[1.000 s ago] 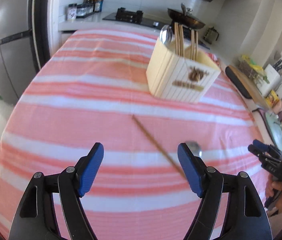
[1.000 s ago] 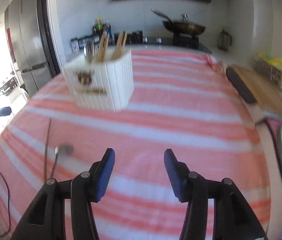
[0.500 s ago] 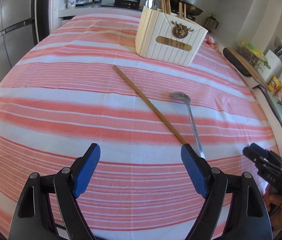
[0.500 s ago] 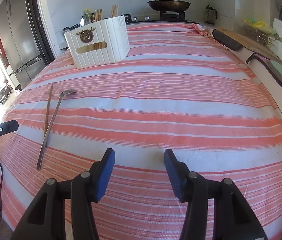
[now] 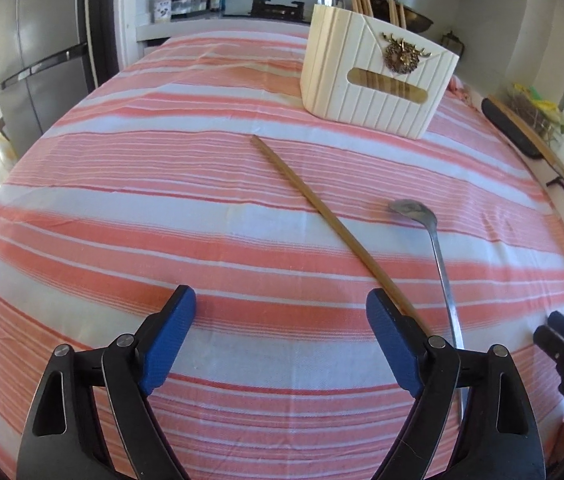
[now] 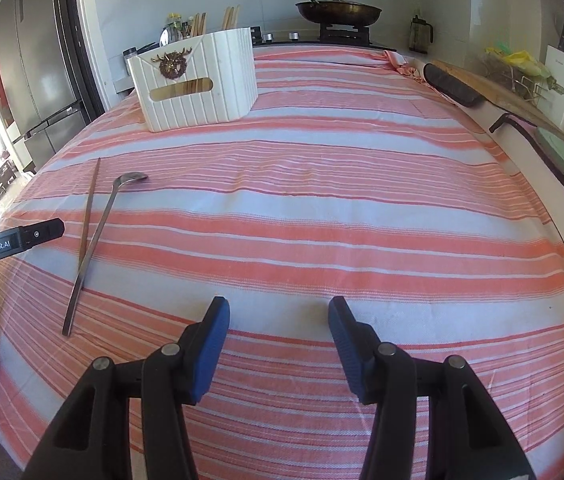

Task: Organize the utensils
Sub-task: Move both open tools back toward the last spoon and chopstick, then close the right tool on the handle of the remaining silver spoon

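A wooden chopstick [image 5: 321, 216] and a metal spoon [image 5: 437, 256] lie side by side on the striped cloth. The chopstick's near end runs under my left gripper's right finger. A white utensil holder [image 5: 377, 80] with a spoon and several chopsticks in it stands at the far side. My left gripper [image 5: 282, 316] is open and empty just above the cloth. In the right wrist view the chopstick [image 6: 89, 208], spoon [image 6: 98, 240] and holder [image 6: 198, 84] sit to the left. My right gripper [image 6: 278, 320] is open and empty over bare cloth.
The table wears a pink and white striped cloth [image 6: 341, 216]. A stove with a pan [image 6: 337, 10] is behind it, a fridge [image 5: 42, 80] at the left, a cutting board [image 6: 477, 88] and counter clutter at the right.
Both grippers have pulled back and lowered toward the table's near side. The holder now looks farther off, and the full chopstick and spoon have come into view.
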Demonstrator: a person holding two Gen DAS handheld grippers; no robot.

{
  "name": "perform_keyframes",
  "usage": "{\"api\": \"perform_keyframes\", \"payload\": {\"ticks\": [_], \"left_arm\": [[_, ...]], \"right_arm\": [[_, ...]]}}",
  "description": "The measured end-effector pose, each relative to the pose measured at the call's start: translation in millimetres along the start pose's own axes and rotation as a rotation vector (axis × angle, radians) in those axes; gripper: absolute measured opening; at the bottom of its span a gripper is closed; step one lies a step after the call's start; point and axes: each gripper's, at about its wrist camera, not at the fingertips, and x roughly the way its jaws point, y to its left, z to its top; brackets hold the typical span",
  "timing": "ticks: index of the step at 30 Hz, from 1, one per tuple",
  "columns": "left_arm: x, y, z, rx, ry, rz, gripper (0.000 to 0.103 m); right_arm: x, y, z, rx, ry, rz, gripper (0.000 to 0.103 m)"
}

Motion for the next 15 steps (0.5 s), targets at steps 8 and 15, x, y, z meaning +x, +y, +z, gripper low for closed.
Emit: {"api": "perform_keyframes", "payload": {"ticks": [8, 15], "left_arm": [[-3.9, 0.7, -9.5, 0.047, 0.027, 0.090, 0.091], [1.4, -2.9, -8.2, 0.071, 0.043, 0.086, 0.101]], "right_arm": [[1.4, 3.7, 0.1, -0.020, 0.004, -0.022, 0.053], [1.6, 6.3, 0.1, -0.031, 0.004, -0.038, 0.053]]}}
